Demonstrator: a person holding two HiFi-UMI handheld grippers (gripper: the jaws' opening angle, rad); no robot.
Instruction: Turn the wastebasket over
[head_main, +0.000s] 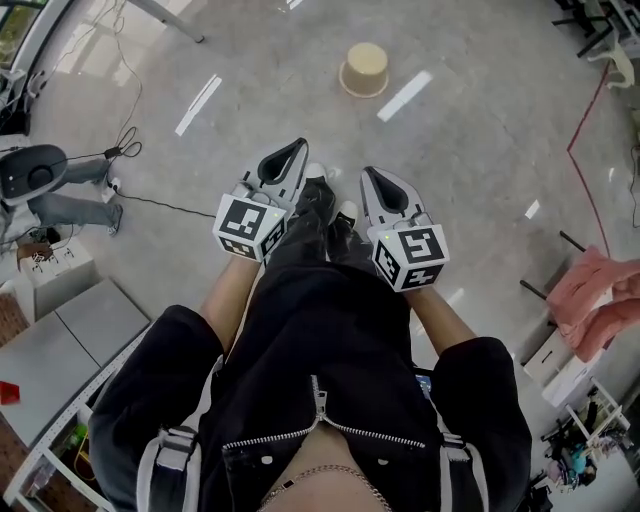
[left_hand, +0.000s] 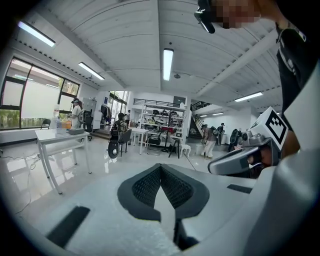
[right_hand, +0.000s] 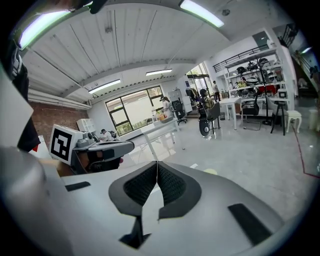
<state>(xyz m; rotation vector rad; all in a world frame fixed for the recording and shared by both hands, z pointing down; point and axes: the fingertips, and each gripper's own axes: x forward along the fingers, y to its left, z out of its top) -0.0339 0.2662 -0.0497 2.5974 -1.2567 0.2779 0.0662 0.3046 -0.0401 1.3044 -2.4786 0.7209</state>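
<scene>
A tan wastebasket (head_main: 364, 69) stands on the shiny grey floor at the top of the head view, well ahead of the person's feet, with its wider rim against the floor. My left gripper (head_main: 300, 143) and right gripper (head_main: 368, 170) are held side by side at waist height, pointing forward toward it and far short of it. Both are shut, with nothing between the jaws. The left gripper view shows its pads (left_hand: 161, 165) meeting at the tip. The right gripper view shows the same (right_hand: 157, 162), and a small pale yellow patch (right_hand: 210, 171) on the floor ahead may be the wastebasket.
Cables and a grey device (head_main: 30, 170) lie on the floor at left. A grey table (head_main: 60, 350) is at lower left. Pink cloth (head_main: 600, 295) hangs at right, and a red cord (head_main: 585, 120) runs across the floor. White tables (left_hand: 60, 137) and people stand further off.
</scene>
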